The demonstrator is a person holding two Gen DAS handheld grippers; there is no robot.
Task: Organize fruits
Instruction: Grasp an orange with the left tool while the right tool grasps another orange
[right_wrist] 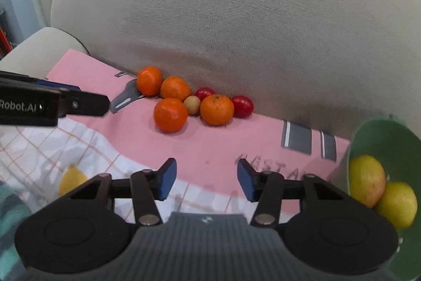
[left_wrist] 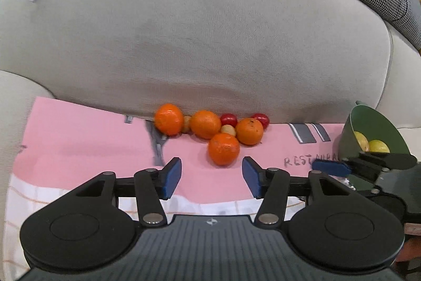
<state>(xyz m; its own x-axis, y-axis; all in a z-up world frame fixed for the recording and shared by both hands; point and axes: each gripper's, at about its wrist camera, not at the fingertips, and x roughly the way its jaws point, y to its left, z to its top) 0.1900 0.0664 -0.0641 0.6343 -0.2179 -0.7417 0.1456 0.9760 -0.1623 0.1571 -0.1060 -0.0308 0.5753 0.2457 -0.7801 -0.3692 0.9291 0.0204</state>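
Your left hand-held gripper (left_wrist: pixel 211 177) fills the bottom of the left wrist view, its blue pads spread with nothing between them. Just beyond the tips sits the nearest orange (left_wrist: pixel 224 149) on the pink cloth (left_wrist: pixel 79 138) that covers the sofa seat. Behind it three more oranges, two red fruits (left_wrist: pixel 228 119) and a couple of small tan ones huddle against the grey back cushion (left_wrist: pixel 197 30). At the right edge the green bowl (left_wrist: pixel 373 123) leans on its side with yellow fruit inside, and the other tool reaches in just in front of it.

From the right wrist view, your right hand-held gripper (right_wrist: pixel 206 181) also stands parted and empty, over bare pink cloth well short of the fruit. The cluster of oranges (right_wrist: pixel 216 109) lies ahead and slightly left; the bowl (right_wrist: pixel 381 133) with its two lemons (right_wrist: pixel 367 183) is close on the right. A loose lemon (right_wrist: pixel 72 179) rests on the checked white cloth at lower left.

Mind the soft seat: pressing down near the pile could dent the cushion and send round fruit rolling. A grip off-centre on an orange may squirt it sideways into its neighbours. The bowl looks tipped, so a nudge from your right tool could spill the lemons.
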